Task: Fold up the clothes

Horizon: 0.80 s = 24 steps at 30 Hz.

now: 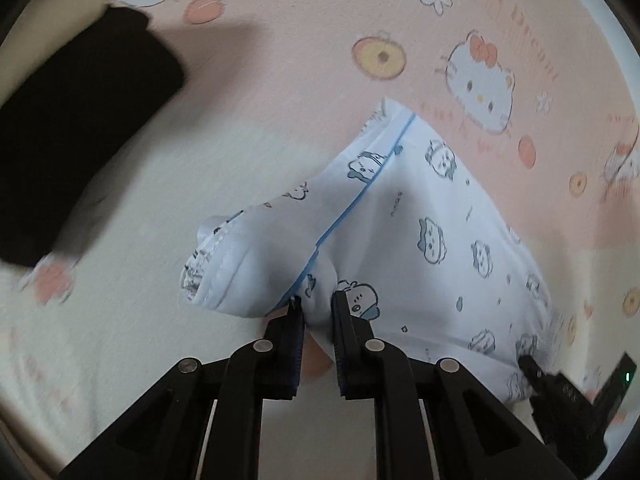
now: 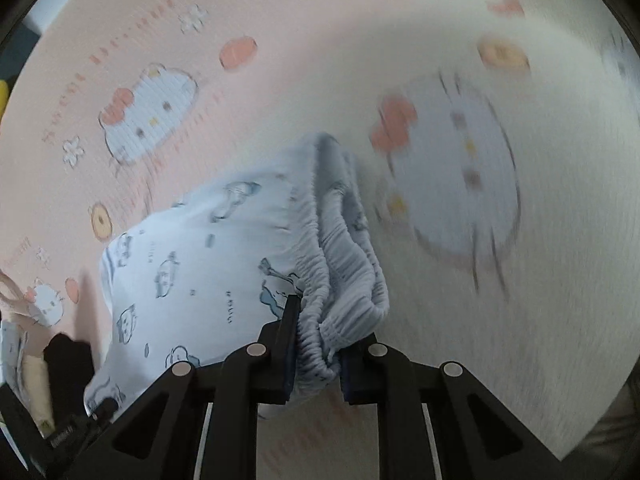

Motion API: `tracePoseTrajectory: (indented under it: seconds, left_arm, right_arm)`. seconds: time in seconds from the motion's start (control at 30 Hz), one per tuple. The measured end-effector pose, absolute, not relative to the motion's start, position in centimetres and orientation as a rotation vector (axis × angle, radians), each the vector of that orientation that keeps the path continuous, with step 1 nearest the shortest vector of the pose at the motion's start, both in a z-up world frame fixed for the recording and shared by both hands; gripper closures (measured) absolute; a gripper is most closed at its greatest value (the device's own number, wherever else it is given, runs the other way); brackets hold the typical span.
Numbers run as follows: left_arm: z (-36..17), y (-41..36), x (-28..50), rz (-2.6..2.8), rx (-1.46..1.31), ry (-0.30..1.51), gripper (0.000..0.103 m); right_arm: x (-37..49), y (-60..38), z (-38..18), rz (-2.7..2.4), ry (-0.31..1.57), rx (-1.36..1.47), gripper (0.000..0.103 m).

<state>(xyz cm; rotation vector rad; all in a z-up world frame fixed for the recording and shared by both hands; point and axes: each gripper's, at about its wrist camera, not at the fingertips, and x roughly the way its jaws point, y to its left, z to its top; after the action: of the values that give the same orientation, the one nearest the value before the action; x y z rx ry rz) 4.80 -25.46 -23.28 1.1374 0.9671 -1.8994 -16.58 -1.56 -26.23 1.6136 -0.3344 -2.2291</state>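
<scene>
Pink cartoon-cat bedsheet (image 1: 280,80), black folded garment (image 1: 72,140) on it

Those white cotton pyjama bottoms (image 1: 420,216) have blue piping and little blue-grey cartoon critters. The pink-and-cream quilted bedsheet (image 1: 304,60) has white kitties with coral bows, plus doughnuts and flowers. Black folded garment (image 1: 76,120) nearby.

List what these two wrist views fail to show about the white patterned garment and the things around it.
- Garment type: bunched in both views; full shape hidden.
- Left view: dark cloth blurred and cut by the edge; unidentifiable.
- Right view: bedsheet print on the right smeared by motion.
- Right view: things at lower left edge too cropped to name.
</scene>
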Motion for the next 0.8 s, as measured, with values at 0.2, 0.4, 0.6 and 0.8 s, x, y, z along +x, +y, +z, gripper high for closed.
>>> tracePoseTrajectory:
  seconds: [0.2, 0.4, 0.6, 0.8]
  left_arm:
    - [-23.9, -22.2, 8.3, -1.921, 1.224, 0.913, 0.092]
    - [-24.6, -21.7, 9.8, -1.962, 1.245, 0.93, 0.091]
    - [-25.7, -23.6, 12.0, -1.937, 1.232, 1.266, 0.088]
    - [-24.5, -24.7, 14.4, -1.952, 1.173, 1.406, 0.072]
  right_arm:
    - [-13.4, 0.1, -25.3, -2.274, -0.247, 1.625, 0.089]
    - [-13.1, 0.7, -26.1, -2.254, -0.246, 1.675, 0.089]
    - [-13.4, 1.4, -25.2, -2.257, -0.264, 1.658, 0.07]
    - [-11.8, 3.6, -22.6, -2.243, -0.372, 1.611, 0.059]
